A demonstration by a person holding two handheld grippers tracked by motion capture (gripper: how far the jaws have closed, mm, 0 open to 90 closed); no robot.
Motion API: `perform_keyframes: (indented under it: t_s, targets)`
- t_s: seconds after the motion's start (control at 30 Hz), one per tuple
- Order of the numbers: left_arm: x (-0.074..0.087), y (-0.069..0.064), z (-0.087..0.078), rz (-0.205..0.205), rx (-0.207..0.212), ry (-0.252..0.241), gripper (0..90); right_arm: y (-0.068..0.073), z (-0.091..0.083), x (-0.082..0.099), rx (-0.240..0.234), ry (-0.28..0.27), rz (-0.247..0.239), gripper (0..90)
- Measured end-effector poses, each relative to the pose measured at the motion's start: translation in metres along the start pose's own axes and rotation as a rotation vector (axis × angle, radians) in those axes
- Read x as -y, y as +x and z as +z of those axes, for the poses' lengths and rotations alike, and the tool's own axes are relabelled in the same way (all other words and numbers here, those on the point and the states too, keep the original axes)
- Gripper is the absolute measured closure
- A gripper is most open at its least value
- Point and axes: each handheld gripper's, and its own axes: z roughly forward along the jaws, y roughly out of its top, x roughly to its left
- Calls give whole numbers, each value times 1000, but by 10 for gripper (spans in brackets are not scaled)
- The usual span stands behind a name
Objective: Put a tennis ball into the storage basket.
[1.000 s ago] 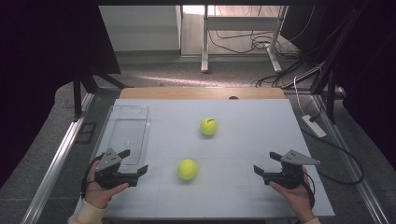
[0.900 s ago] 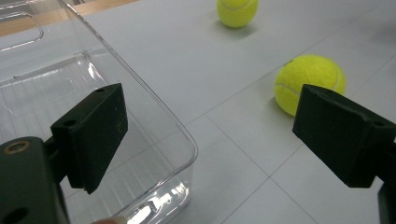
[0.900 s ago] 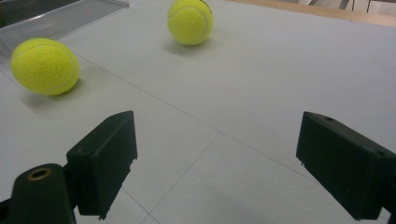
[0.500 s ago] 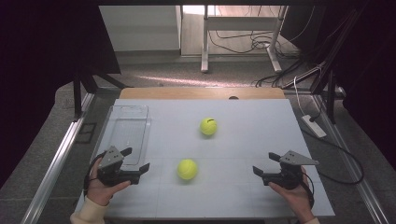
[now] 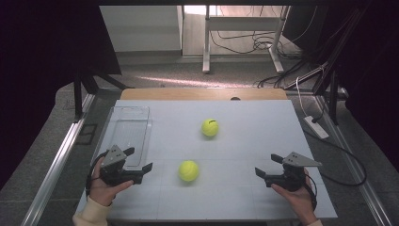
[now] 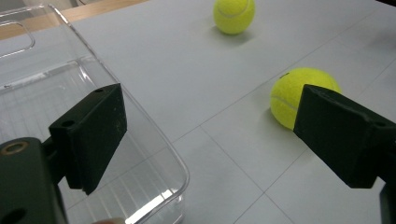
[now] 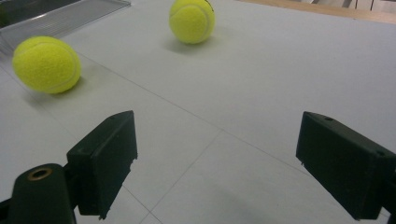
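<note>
Two yellow tennis balls lie on the white table. The near ball [image 5: 188, 171] [image 6: 299, 93] [image 7: 45, 64] rests between my two grippers; the far ball [image 5: 210, 127] [image 6: 234, 15] [image 7: 192, 20] lies farther back, near the table's middle. My left gripper [image 5: 139, 158] [image 6: 210, 135] is open at the front left, by the near end of a clear plastic tray [image 5: 114, 123] [image 6: 140, 121]. Its jaws have just opened a little wider, with nothing between them. My right gripper [image 5: 266, 164] [image 7: 217, 158] is open at the front right, pointing toward the balls and holding nothing.
The tray is empty and runs along the table's left edge. A wooden strip [image 5: 202, 93] borders the far edge. Cables and a power strip [image 5: 316, 127] lie on the floor at the right, beyond the table.
My left gripper has edged slightly forward beside the tray. The balls and my right gripper have stayed where they were.
</note>
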Motion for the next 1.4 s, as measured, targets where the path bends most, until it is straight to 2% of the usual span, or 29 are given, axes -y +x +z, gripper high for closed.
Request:
perform_keyframes:
  t_s: [0.53,1.4]
  targets:
    - [-12,-5,1,7,25,-5,100,1,2,1,5,5,-19,123]
    - [-30,-16,7,50,54,9,101,1,4,1,16,8,-30,125]
